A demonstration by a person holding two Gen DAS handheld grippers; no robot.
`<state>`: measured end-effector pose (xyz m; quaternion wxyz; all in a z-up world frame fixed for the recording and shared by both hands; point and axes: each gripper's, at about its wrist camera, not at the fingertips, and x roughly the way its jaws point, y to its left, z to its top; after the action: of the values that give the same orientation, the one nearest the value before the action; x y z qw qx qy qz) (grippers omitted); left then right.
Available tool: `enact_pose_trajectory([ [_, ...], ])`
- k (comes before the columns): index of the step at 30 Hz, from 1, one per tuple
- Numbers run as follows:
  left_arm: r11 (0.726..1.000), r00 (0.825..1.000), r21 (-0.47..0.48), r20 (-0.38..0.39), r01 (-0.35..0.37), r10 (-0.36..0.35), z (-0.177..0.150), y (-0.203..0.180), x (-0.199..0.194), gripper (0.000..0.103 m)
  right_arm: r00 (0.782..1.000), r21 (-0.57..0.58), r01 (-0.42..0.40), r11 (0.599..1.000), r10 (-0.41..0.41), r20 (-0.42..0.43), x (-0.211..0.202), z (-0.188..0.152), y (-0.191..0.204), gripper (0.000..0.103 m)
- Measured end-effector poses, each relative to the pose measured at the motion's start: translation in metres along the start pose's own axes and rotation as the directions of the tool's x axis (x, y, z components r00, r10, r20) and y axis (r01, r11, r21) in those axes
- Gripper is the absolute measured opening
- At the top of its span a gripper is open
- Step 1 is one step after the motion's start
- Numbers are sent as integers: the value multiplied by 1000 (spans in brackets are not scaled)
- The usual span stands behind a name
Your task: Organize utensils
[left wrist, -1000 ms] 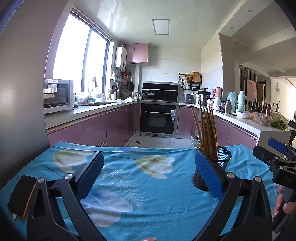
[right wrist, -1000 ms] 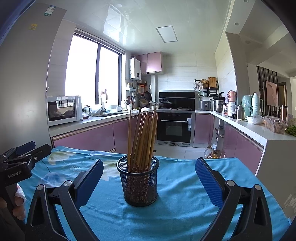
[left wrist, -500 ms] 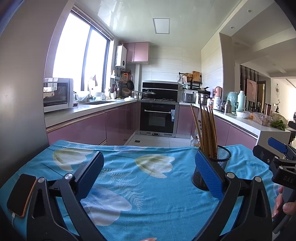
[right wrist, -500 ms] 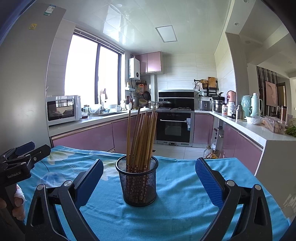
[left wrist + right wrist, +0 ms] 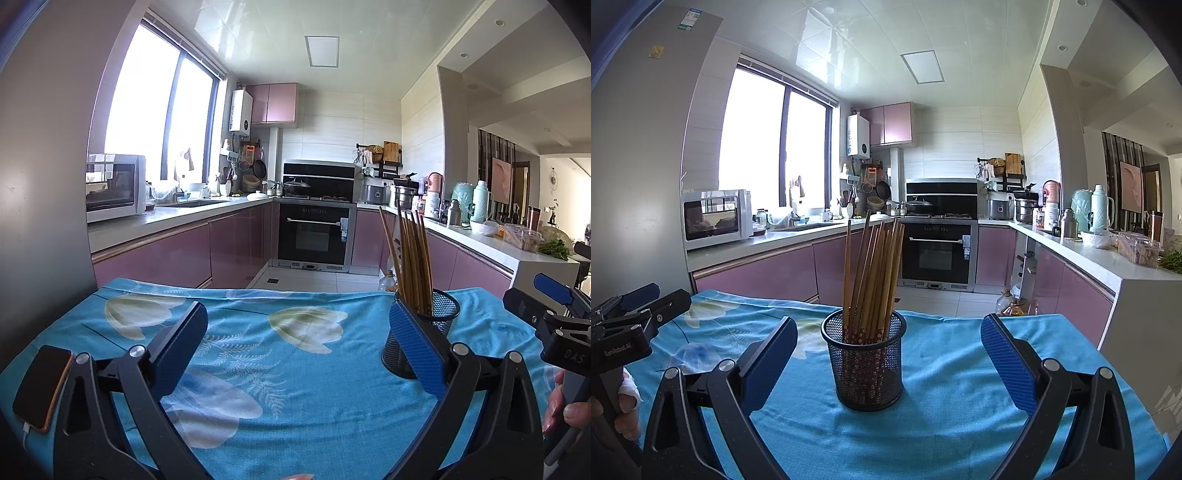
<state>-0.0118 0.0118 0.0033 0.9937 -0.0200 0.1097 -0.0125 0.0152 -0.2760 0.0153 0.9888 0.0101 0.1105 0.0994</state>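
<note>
A black mesh cup [image 5: 865,363] stands upright on the blue flowered tablecloth [image 5: 945,417] and holds several wooden chopsticks [image 5: 873,273]. My right gripper [image 5: 888,354] is open and empty, its jaws spread either side of the cup and short of it. My left gripper [image 5: 295,349] is open and empty over the cloth, left of the cup [image 5: 436,332], whose lower part its right finger [image 5: 415,347] hides. The chopsticks [image 5: 412,258] rise above that finger. Each gripper shows at the edge of the other's view.
A phone [image 5: 42,387] with a cable lies on the cloth at the left edge. The table's far edge drops to the kitchen floor [image 5: 303,282]. A grey wall [image 5: 44,166] stands close on the left, a white counter [image 5: 1141,291] on the right.
Both views have shifted only slightly; the cup sits a little lower and nearer in the right wrist view. Both grippers stay open.
</note>
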Motion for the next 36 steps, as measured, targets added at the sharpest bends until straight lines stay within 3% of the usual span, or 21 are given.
enact_pose_trajectory([
  [36, 1000, 1000, 14, -3, 2, -2, -1, 0, -2, 97, 1000, 18, 2, 1000, -2, 1, -3, -1, -2, 96],
])
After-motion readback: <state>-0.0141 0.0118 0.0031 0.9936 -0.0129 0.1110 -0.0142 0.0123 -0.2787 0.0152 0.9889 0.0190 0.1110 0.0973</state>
